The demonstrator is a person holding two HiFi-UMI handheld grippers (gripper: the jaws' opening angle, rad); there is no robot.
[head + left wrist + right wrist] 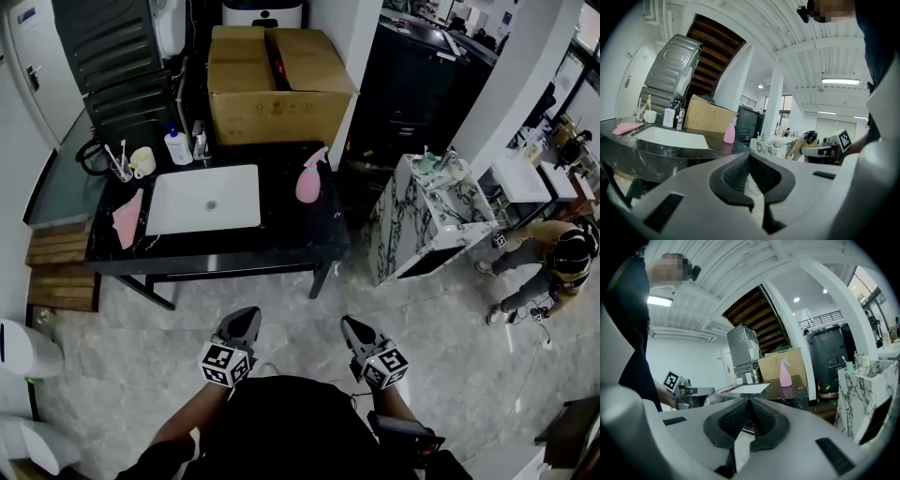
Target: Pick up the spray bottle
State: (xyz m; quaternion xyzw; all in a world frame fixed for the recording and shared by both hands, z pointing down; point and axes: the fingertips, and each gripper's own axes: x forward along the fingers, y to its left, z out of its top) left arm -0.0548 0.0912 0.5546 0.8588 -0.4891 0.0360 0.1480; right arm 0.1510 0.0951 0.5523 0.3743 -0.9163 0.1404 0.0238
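Your left gripper and right gripper are both closed, empty. The pink spray bottle stands on the black table, well apart from them

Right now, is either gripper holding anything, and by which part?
Nothing is held. The left gripper and the right gripper are both shut and empty; the pink spray bottle stands untouched on the black table.
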